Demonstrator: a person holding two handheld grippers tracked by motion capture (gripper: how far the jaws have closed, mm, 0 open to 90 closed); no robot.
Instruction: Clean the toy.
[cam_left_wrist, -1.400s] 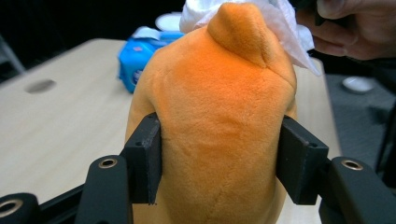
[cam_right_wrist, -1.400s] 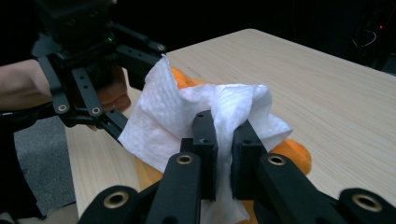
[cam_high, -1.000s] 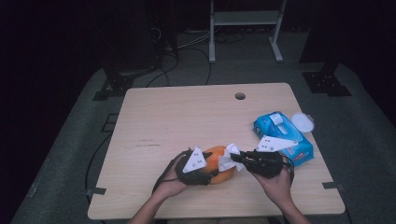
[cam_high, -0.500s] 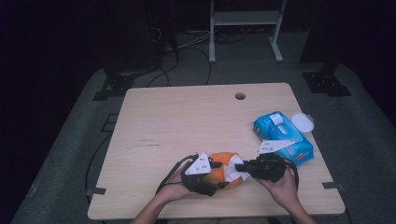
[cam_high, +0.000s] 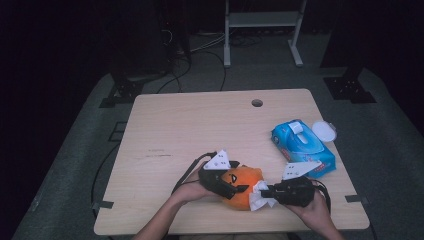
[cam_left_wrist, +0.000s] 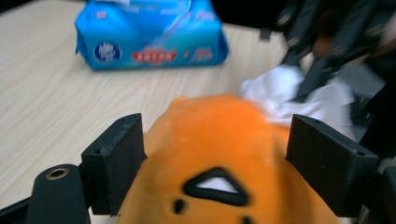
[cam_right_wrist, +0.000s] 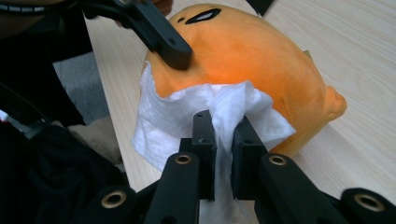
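The orange plush toy (cam_high: 243, 186), round with a black-outlined mouth and small dark eyes, lies near the worktop's (cam_high: 200, 125) front edge, left of the blue tissue pack (cam_high: 302, 147). The left claw (cam_left_wrist: 219, 154) has just been opening and straddles it, jaws wide. The right claw (cam_right_wrist: 223, 135) pinches a crumpled white tissue (cam_right_wrist: 196, 112) against the toy's side.

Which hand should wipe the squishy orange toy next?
Right. The right gripper is shut on the white tissue, which lies against the orange plush toy. The left gripper, jaws just opening, straddles the toy with no tissue.
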